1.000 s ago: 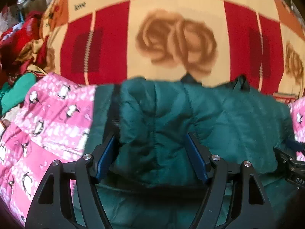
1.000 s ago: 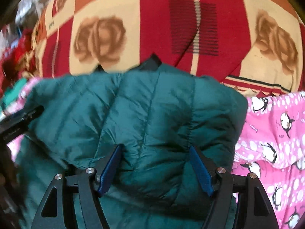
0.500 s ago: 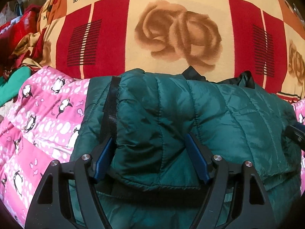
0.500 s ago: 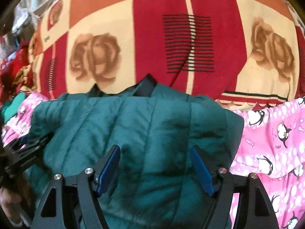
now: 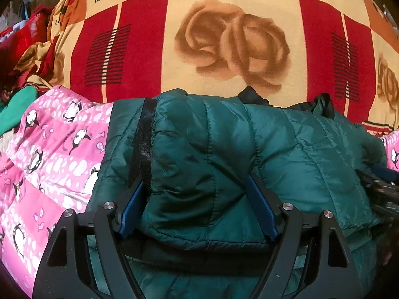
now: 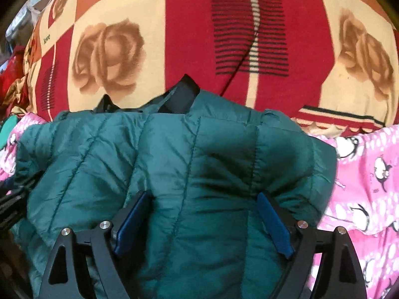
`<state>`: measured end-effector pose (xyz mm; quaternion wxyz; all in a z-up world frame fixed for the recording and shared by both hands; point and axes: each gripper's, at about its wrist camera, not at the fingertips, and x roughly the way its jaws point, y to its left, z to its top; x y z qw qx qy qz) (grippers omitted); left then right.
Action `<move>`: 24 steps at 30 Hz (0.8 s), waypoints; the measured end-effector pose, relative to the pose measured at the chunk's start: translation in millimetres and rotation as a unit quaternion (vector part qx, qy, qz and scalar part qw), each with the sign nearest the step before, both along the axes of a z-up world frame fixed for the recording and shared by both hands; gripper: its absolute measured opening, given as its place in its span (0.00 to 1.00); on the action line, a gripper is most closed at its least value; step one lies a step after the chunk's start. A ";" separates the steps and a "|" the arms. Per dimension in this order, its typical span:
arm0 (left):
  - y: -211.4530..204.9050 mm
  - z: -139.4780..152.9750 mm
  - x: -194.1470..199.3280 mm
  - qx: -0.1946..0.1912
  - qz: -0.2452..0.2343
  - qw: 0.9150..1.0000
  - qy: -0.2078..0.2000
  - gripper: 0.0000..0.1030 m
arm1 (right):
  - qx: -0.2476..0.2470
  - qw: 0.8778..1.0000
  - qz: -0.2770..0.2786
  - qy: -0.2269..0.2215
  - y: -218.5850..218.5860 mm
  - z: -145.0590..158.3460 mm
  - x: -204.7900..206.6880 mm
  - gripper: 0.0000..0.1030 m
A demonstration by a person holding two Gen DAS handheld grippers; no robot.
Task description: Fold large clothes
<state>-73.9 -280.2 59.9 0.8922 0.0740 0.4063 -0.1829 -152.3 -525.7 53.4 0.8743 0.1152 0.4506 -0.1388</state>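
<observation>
1. Since a second ago the folded top layer of the green quilted jacket (image 5: 224, 154) has settled flat and the blur has cleared; its far edge now lies further up toward the rose-patterned blanket (image 5: 232, 39), and the jaws of both grippers have just been widening.
2. The left gripper (image 5: 197, 204) straddles a puffed fold of the jacket. Its blue pads (image 5: 131, 209) sit against the bulge on both sides, so whether they grip it or merely rest beside it cannot be told.
3. The right gripper (image 6: 203, 219) likewise has the jacket's padding between its spread jaws; the fabric swells between the pads (image 6: 274, 226), and a firm grip cannot be confirmed there either.
4. The jacket lies doubled over on the pink penguin-print quilt (image 5: 52, 154), its dark collar (image 6: 179, 97) poking out at the far edge, touching the blanket.
5. The step in hand appears to be the release after laying one fold over.
6. The next move likely calls for pulling both grippers back clear of the slippery, springy padding without dragging the top layer, then taking a fresh hold on one side for the next fold.
</observation>
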 end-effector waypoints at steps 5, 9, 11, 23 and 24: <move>-0.7 -0.7 -0.7 0.002 0.000 1.000 -0.002 0.76 | -0.007 1.000 0.009 -0.026 14.8 24.7 -28.0 0.84; -1.6 -1.1 -1.8 0.004 0.000 1.000 -0.005 0.77 | -0.029 0.999 0.014 0.005 21.7 7.7 -29.5 0.84; -2.3 -1.1 -2.5 0.006 0.000 1.000 -0.008 0.77 | -0.032 0.999 0.016 0.010 24.6 -4.7 -27.3 0.85; 6.8 12.4 -11.5 0.007 -0.003 1.000 -0.002 0.77 | -0.030 0.999 0.000 -0.011 19.7 21.7 -54.8 0.86; 8.0 14.1 -13.3 0.009 -0.004 1.000 -0.004 0.77 | -0.031 0.999 -0.002 -0.012 18.9 23.2 -57.7 0.86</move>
